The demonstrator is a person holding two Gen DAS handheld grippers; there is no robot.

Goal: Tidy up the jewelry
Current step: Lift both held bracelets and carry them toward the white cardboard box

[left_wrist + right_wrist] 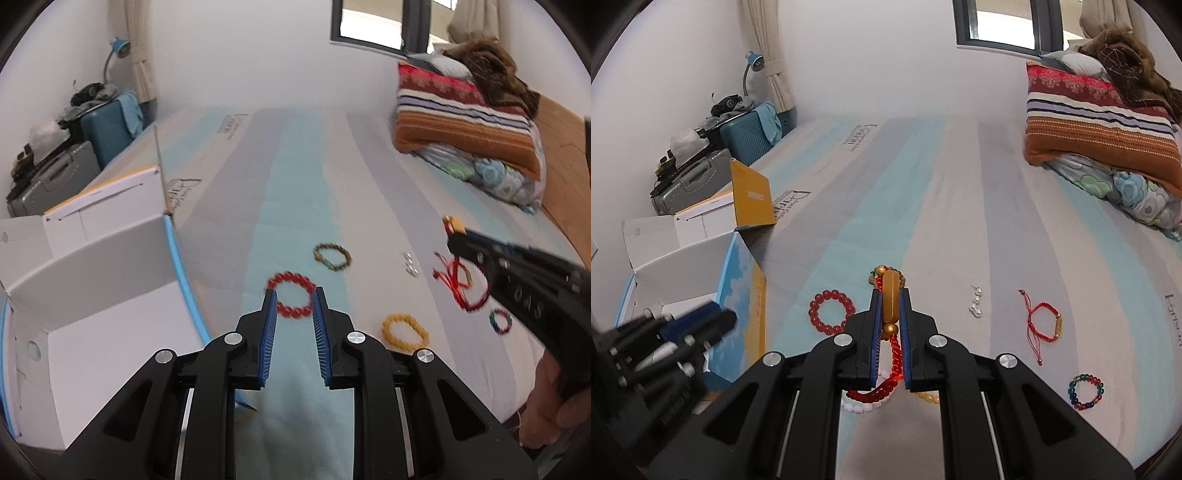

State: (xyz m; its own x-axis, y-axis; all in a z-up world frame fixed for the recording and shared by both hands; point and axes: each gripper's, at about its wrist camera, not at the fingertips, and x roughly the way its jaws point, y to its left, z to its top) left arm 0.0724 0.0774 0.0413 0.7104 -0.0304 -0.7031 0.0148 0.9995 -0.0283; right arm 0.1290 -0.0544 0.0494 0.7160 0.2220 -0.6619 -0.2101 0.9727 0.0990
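Progress: early.
- Right tool (pixel 890 295): clamped on red bead strand w/ gold pendant (pixel 890 301), lifted above bed (pixel 960 206).
- Left tool (pixel 291 299): jaws wide, empty, hovering over red bracelet (pixel 291 298).
- Loose on bed: brown bracelet (pixel 332 256), yellow bracelet (pixel 404 331), red cord bracelet (pixel 1043 321), pearl piece (pixel 976 304), multicolor ring (pixel 1086 392).
- Box (pixel 92 295): open, at left; visible interior bare.

Obscured: box floor partly cut off; white beads under right tool unclear; motion blur on right tool in left view.

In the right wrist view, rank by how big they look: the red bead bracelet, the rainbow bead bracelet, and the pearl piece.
1. Red bead bracelet, largest.
2. Rainbow bead bracelet, though it lies nearer the camera.
3. Pearl piece, smallest.
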